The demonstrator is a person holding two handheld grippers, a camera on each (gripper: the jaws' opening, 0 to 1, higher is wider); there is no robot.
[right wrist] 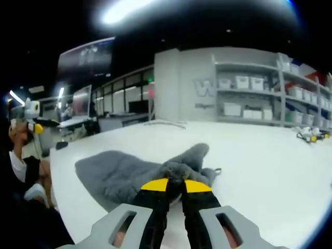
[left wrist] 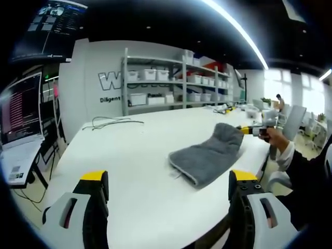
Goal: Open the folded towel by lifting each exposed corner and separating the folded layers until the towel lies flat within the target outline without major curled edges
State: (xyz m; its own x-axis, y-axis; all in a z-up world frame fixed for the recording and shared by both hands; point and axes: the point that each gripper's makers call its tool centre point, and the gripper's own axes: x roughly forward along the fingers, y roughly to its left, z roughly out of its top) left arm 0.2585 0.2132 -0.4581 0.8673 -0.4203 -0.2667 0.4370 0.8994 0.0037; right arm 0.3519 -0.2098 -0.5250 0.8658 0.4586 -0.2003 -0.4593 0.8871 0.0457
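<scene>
A grey towel point(left wrist: 208, 154) lies folded on the white surface point(left wrist: 135, 171), close to the surface's edge where the person stands, with its far end raised off the surface into a soft peak. In the right gripper view the right gripper point(right wrist: 175, 185) has its yellow-tipped black fingers point(right wrist: 155, 185) together, clamped on a bunched corner of the towel point(right wrist: 136, 174), and the cloth puckers up around the tips while the rest of the towel spreads flat behind and to the side. In the left gripper view that same right gripper point(left wrist: 252, 130) shows at the lifted end of the towel, held by the person's hand point(left wrist: 277, 139) in a dark sleeve with a white cuff. The left gripper point(left wrist: 168, 181) hangs above the bare surface on the near side of the towel, well apart from it, its fingers point(left wrist: 96, 188) spread wide with nothing between them. In the right gripper view it appears again, held up beyond the surface's edge by the other hand point(right wrist: 18, 134). A loose cable point(left wrist: 111, 122) lies near the far edge of the surface. Beyond it grey shelving point(left wrist: 171, 78) with white bins stands against the wall, and a laptop point(left wrist: 19, 129) with a lit screen sits on a separate desk off one side.
</scene>
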